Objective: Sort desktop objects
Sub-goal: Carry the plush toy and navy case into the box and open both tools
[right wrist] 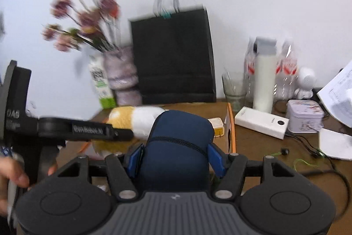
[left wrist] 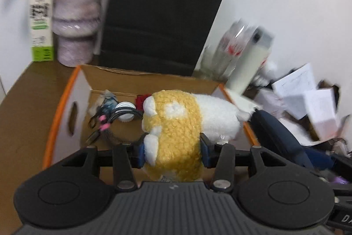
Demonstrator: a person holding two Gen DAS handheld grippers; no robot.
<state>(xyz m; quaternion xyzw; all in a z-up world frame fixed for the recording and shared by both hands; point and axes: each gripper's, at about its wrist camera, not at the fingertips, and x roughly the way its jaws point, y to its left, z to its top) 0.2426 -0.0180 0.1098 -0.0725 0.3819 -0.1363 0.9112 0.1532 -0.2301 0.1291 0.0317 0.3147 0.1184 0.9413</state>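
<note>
My left gripper (left wrist: 172, 150) is shut on a yellow and white plush toy (left wrist: 182, 122) and holds it over an open cardboard box with orange edges (left wrist: 66, 89). The box holds a white cap (left wrist: 125, 107), dark cables and small items. My right gripper (right wrist: 176, 158) is shut on a navy blue zipped pouch (right wrist: 179, 147), held above the wooden desk to the right of the box. The plush (right wrist: 140, 120) and the left gripper body also show at left in the right wrist view. The pouch (left wrist: 283, 138) shows at right in the left wrist view.
At the back stand a black paper bag (right wrist: 173, 56), a purple vase with flowers (right wrist: 123, 74), a green and white carton (right wrist: 102, 85), a glass (right wrist: 234, 87), bottles, a white power bank (right wrist: 261, 122), a tin (right wrist: 305, 116), papers and cables.
</note>
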